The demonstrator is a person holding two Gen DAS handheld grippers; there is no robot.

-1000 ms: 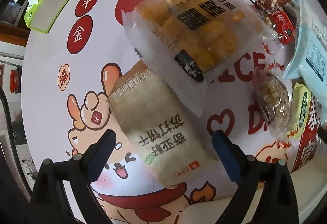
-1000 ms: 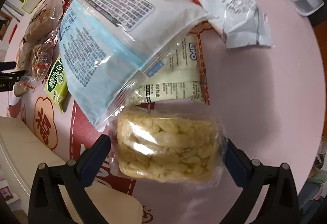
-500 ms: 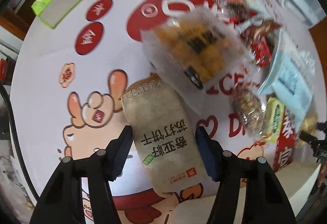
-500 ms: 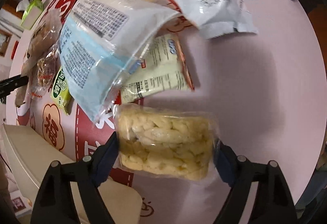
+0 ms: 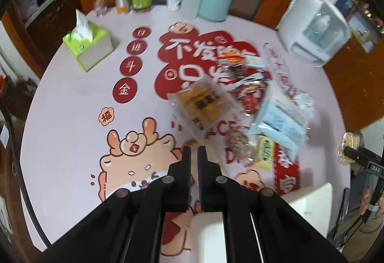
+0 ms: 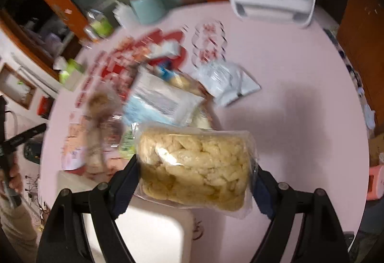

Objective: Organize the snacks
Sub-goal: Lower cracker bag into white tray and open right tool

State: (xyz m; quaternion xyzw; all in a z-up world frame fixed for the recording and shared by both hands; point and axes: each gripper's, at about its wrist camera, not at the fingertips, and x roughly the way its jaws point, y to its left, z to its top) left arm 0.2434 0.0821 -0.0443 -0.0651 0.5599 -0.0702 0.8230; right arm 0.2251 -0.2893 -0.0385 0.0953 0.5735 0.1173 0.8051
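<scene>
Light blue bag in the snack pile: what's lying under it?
A green-yellow packet pokes out from under the near edge of the light blue bag. Whatever else lies beneath is covered by the bag and cannot be seen.

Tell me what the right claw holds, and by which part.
The right claw, its jaws just closed, grips the clear plastic packet of pale yellow puffed snacks by its two opposite ends, one pad on each.

Glossy clear plastic snack bag [image 6: 194, 164], matt pink tablecloth [image 6: 300, 104]
</scene>
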